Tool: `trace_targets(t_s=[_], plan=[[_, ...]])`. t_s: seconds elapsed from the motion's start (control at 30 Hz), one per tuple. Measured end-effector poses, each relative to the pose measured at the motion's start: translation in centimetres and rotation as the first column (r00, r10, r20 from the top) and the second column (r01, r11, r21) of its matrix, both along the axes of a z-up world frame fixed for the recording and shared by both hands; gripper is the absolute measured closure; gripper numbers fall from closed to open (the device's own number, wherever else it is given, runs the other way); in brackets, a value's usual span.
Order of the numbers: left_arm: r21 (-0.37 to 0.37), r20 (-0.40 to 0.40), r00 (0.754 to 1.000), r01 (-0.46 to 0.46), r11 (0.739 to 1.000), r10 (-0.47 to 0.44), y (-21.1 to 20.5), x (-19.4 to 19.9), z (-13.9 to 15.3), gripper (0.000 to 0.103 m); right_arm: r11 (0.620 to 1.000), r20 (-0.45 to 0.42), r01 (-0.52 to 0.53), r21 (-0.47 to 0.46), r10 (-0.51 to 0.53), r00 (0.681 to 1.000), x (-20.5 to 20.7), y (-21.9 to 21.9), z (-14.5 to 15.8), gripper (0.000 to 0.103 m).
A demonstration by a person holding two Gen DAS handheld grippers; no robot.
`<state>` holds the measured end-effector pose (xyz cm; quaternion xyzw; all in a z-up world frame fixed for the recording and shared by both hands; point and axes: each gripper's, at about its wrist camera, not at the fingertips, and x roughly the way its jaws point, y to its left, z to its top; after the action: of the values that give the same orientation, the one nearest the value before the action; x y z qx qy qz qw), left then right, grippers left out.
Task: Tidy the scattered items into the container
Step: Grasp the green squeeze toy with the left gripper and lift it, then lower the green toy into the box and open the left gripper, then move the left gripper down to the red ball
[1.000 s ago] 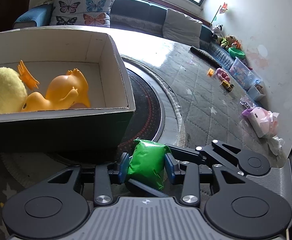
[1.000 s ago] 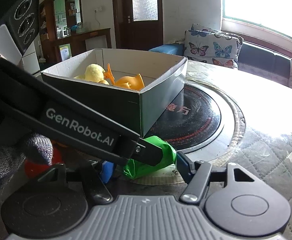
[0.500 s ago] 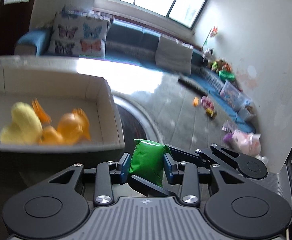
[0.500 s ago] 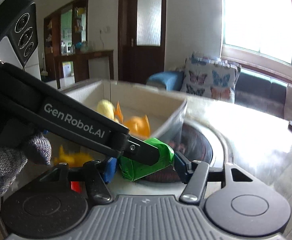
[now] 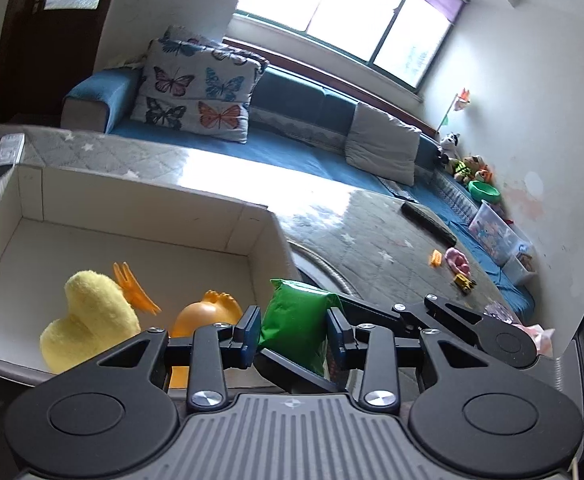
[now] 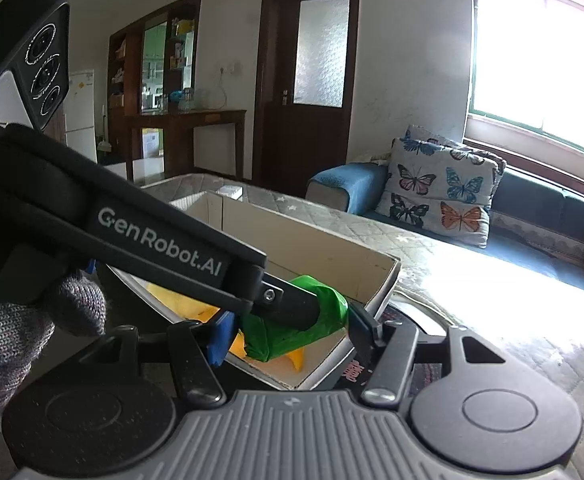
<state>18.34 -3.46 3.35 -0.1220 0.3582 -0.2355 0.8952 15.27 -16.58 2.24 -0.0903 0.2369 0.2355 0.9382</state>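
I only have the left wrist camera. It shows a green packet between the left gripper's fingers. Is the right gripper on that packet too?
Observer: Yes. In the right wrist view the green packet sits between the right gripper pads, whose jaws have just been closing on it.
Operator: How does the left gripper look from there?
Observer: The left gripper reaches in from the left, one finger lying across the packet. Its jaws have also just been closing, with the packet between them.
Operator: Anything of the person?
Observer: A gloved hand in grey knit shows at the left edge, under the left gripper's body.
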Motion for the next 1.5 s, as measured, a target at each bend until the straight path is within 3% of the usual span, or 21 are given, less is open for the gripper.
trace_targets(t_s=[0.37, 0.7, 1.5], plan=[[-0.029, -0.048, 0.999, -0.018, 0.999, 0.016, 0.7, 0.8, -1.5, 0.064, 1.0, -0.031, 0.002, -0.015, -0.002, 1.0, 0.3, 0.5, -1.4, 0.041], [-0.046, -0.026, 0.999, -0.044, 0.998, 0.042, 1.7, -0.3, -0.8, 0.064, 1.0, -0.021, 0.025, -0.01, -0.025, 0.999, 0.0, 0.6, -1.5, 0.04], [-0.015, -0.016, 0.996, -0.086, 0.996, 0.086, 3.1, -6.6, -0.2, 0.064, 0.999, -0.101, 0.035, 0.038, -0.031, 0.994, -6.0, 0.1, -2.3, 0.035]])
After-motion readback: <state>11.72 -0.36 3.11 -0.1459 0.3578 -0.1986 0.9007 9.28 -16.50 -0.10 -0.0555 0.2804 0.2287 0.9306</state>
